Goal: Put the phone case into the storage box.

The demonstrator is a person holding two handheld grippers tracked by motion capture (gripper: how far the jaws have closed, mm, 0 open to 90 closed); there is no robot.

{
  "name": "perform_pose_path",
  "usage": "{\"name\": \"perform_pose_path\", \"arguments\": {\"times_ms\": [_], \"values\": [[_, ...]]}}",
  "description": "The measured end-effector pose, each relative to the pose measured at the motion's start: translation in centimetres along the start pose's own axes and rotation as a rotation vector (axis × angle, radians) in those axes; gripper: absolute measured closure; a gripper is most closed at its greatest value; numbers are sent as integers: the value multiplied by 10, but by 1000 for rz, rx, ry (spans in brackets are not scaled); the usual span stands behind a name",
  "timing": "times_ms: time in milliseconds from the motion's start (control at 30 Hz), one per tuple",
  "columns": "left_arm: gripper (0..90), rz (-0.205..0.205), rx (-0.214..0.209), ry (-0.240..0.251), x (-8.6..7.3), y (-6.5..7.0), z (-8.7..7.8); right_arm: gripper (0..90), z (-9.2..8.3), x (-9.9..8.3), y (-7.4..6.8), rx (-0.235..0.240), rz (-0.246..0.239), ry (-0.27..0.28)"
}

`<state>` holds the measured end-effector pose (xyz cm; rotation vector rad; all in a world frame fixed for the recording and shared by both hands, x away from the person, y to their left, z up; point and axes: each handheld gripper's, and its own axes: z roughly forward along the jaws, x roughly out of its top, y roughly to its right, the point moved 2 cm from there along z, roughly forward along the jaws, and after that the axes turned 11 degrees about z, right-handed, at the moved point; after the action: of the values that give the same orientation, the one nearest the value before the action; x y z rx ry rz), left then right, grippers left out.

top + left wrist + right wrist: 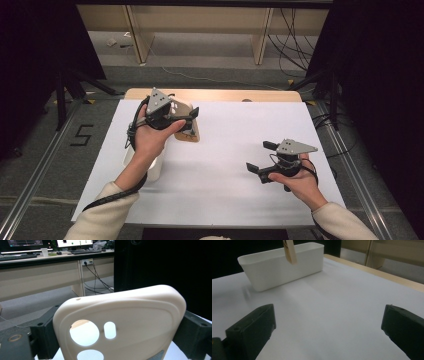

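table [235, 165]: white sheet across the middle of the high view, wooden edge along its far side
bin [279, 265]: white, oblong, open-topped; upper left of the right gripper view, at lower left of the high view, partly under the left forearm
phone case [120, 325]: cream, with camera cut-outs; centre of the left gripper view, upper left of centre in the high view, held up off the table
left gripper [172, 119]: jaws clamped on the case's two side edges, spread wide by its width
right gripper [265, 157]: jaws parted, nothing between them; low over bare table, right of centre in the high view
handling: looks light, thin-walled and smooth, probably springy, so it may bow or slip under a hard squeeze
where to hold: across the side rims as now, below the cut-outs where the shell seems stiffest; the thin bridges between the holes look weakest
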<state>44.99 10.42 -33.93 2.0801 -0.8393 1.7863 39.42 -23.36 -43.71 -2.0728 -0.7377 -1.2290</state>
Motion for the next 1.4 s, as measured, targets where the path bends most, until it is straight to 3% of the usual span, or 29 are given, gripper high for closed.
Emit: {"name": "perform_pose_path", "arguments": {"times_ms": [1400], "values": [[101, -4, 61, 7, 6, -20, -11, 4, -7, -4, 4, -10, 7, -2]]}}
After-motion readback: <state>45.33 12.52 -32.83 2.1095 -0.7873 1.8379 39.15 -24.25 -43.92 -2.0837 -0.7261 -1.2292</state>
